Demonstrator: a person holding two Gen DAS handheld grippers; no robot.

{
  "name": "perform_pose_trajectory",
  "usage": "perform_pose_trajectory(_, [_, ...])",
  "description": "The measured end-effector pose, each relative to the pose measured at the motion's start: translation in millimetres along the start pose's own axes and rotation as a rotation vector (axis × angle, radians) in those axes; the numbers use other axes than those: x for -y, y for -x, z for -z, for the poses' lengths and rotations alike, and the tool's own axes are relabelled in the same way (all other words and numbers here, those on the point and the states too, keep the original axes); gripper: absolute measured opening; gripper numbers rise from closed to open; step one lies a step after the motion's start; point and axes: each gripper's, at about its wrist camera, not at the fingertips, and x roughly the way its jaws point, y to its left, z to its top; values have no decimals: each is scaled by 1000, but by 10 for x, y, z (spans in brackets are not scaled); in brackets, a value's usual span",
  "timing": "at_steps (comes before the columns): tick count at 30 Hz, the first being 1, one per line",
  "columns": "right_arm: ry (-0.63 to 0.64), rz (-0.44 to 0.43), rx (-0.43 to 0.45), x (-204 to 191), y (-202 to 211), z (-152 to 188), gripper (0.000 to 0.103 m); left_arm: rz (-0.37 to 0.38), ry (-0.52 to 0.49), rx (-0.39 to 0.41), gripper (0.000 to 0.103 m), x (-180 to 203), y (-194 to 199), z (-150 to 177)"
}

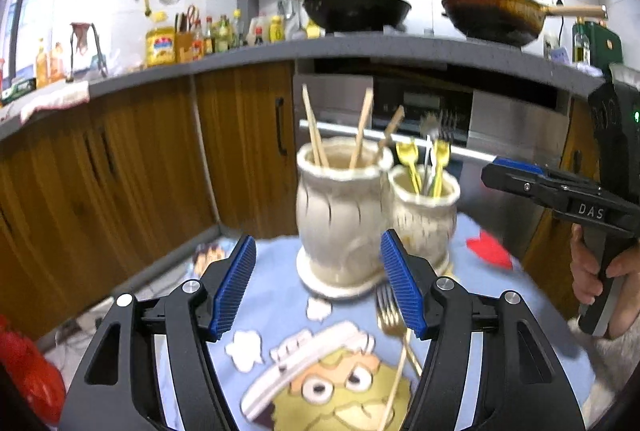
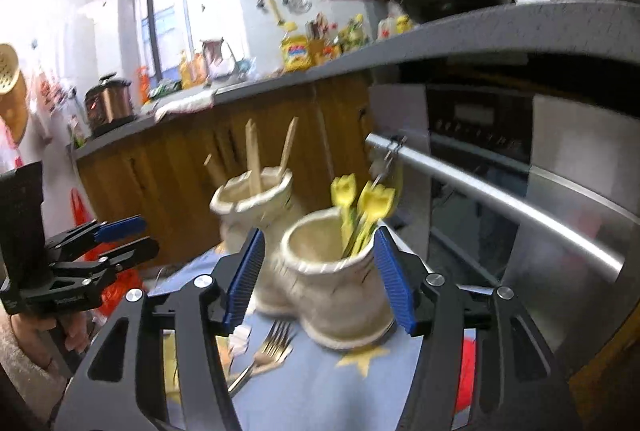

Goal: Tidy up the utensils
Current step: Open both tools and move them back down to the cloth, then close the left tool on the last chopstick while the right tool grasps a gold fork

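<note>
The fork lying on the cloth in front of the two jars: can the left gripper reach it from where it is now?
Probably yes. The left gripper is open, and the fork lies flat just inside its right finger, in front of the jars, with nothing on top of it.

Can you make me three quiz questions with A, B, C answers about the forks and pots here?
1. Where do the loose forks lie?
A on the blue cloth
B in the wok
C on the counter

2. What colour are the utensils in the smaller pot?
A red
B yellow
C blue

3. How is the right gripper?
A shut on a fork
B open
C shut on a chopstick

Answers: A, they rest before the pots; B, yellow tops stick out; B, its blue pads are apart, holding nothing.
</note>
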Motion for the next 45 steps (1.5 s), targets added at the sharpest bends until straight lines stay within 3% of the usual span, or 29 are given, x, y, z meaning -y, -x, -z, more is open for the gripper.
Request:
perform_pose_trajectory(12, [105, -48, -241, -304, -414, 495, 57, 17, 27, -154, 65, 12, -63, 599])
perform_pose_trajectory(19, [151, -56, -375, -428, -750, 636, 41, 39, 33, -190, 65, 4, -167, 728])
perform_pose_trajectory(23, [160, -42, -422, -435, -958, 647, 40, 55, 29, -193, 65, 13, -188, 739])
perform_pose_trajectory(36, [176, -29, -511, -445, -1346, 681, 39, 89, 12, -191, 65, 70, -190, 728])
perform_pose_trajectory(45, [228, -18, -451, -549, -1244, 657, 10, 89, 6, -205, 65, 76, -204, 740])
